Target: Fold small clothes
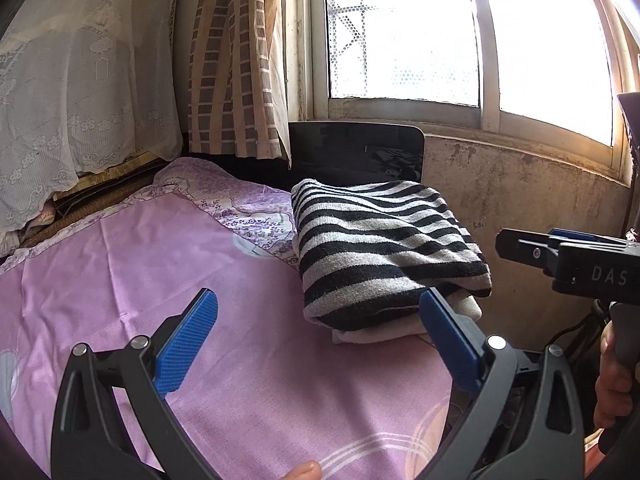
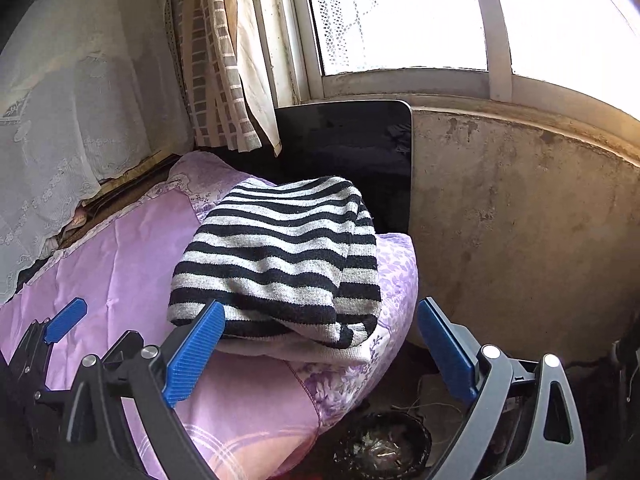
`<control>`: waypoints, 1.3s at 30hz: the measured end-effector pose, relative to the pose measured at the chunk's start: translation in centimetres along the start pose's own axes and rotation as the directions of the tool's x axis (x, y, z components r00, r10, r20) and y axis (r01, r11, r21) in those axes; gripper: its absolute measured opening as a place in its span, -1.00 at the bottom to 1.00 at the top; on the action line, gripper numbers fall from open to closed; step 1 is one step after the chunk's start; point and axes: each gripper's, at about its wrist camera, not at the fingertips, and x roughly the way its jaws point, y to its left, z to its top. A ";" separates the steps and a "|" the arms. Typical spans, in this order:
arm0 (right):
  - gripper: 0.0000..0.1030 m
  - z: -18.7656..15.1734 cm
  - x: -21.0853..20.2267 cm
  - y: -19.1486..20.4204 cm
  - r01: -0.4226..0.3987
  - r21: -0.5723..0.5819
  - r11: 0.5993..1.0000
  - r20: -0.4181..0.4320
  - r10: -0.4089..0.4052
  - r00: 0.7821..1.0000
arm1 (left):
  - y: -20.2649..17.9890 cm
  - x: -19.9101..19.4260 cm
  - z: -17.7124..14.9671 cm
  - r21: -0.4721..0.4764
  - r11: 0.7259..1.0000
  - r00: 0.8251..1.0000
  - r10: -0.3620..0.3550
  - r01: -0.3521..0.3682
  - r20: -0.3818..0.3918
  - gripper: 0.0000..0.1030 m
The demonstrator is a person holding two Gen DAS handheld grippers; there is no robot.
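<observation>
Soft, light black-and-grey striped knit garment (image 2: 280,264), folded on pink bed sheet (image 1: 160,280); best pinched at a doubled edge. Left gripper (image 1: 320,340) and right gripper (image 2: 320,344) both spread wide, empty.

Both grippers spread wide, nothing between the blue pads.

Left gripper (image 1: 318,338) angled gently downward, jaws far apart, blue pads (image 1: 188,344) facing each other across an empty gap; a fingertip (image 1: 306,472) just visible at the lower edge of the left wrist view. Right gripper (image 2: 320,350) likewise tilted down, jaws at full spread and gripping nothing, pads (image 2: 196,354) clear of any cloth; seen side-on from the left wrist view at the right edge, with the person's hand (image 1: 612,380) wrapped round its handle; one left pad showing at the far left of the right wrist view.
</observation>
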 end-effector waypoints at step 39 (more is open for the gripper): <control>0.89 -1.6 1.3 2.7 -0.024 -0.105 0.994 -0.014 0.022 1.000 | 1.0 1.8 -1.2 -0.026 1.000 0.997 0.003 -0.005 -0.078 0.91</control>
